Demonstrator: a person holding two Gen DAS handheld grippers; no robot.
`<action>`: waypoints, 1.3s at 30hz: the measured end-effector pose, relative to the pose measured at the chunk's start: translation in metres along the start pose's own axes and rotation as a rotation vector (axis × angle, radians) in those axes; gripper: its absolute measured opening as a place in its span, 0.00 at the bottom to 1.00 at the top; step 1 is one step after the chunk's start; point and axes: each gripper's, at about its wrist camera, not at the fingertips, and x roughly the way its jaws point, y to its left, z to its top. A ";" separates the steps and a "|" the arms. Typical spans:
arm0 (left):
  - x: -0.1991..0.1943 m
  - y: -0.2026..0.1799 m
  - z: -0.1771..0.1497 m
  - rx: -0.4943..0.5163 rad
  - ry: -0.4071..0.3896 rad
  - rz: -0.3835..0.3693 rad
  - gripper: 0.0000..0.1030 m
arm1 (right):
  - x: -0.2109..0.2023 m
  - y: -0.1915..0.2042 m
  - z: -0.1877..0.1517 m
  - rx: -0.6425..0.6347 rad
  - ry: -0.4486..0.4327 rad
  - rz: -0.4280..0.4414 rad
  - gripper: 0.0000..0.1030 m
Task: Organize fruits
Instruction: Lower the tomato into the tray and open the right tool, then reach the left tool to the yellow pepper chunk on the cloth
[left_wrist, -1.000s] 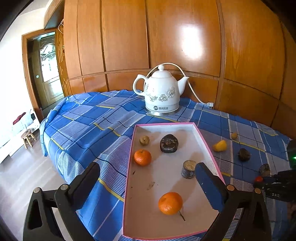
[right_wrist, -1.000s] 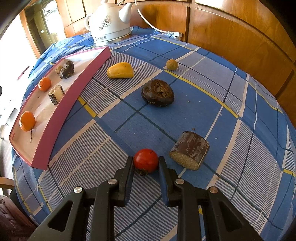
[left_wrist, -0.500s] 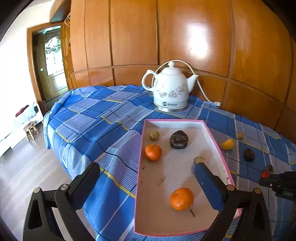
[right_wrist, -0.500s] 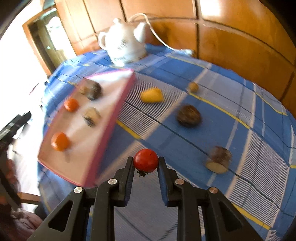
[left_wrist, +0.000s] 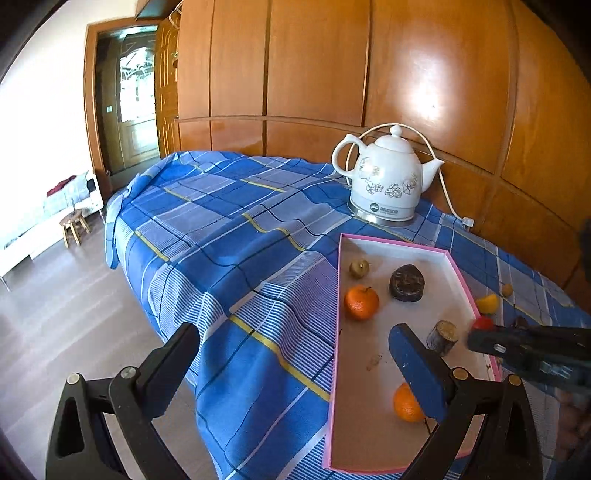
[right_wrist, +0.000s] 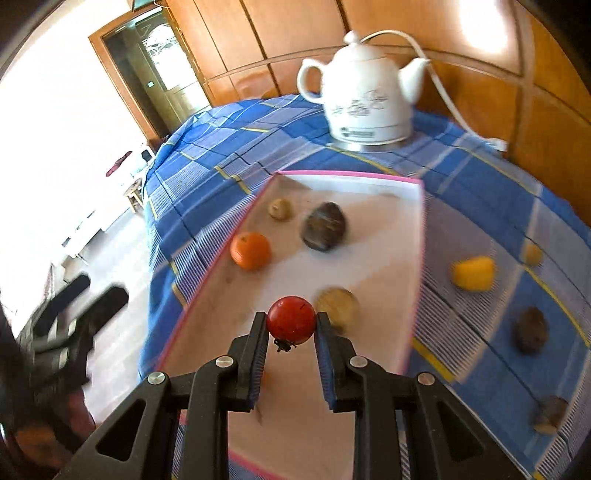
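My right gripper (right_wrist: 291, 326) is shut on a small red tomato (right_wrist: 291, 324) and holds it in the air above the pink-rimmed tray (right_wrist: 369, 266). In the tray lie an orange (right_wrist: 250, 250), a dark brown fruit (right_wrist: 324, 226), a small tan fruit (right_wrist: 279, 208) and a brown cylinder piece (right_wrist: 338, 302). The left wrist view shows a second orange (left_wrist: 406, 402) at the tray's near end. My left gripper (left_wrist: 295, 365) stands open and empty near the tray's front left. From there the tomato (left_wrist: 482, 323) shows at the tray's right rim.
A white kettle (right_wrist: 364, 96) with a cord stands behind the tray on the blue checked cloth. Right of the tray lie a yellow fruit (right_wrist: 473, 273), a small yellow one (right_wrist: 532, 254), a dark fruit (right_wrist: 531, 329) and another cylinder piece (right_wrist: 550, 409). A wooden wall panel is close behind.
My right gripper lifted the tomato off the cloth and carried it left, over the tray. My left gripper shifted left, so the tray sits further right in its view.
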 end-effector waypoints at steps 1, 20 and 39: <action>0.000 0.002 -0.001 -0.004 0.002 0.000 1.00 | 0.008 0.004 0.006 0.005 0.006 0.012 0.25; 0.001 -0.015 -0.007 0.051 0.023 -0.040 1.00 | -0.014 -0.011 -0.025 0.020 -0.008 -0.072 0.35; -0.019 -0.063 -0.019 0.191 0.025 -0.137 1.00 | -0.078 -0.054 -0.059 0.060 -0.092 -0.192 0.36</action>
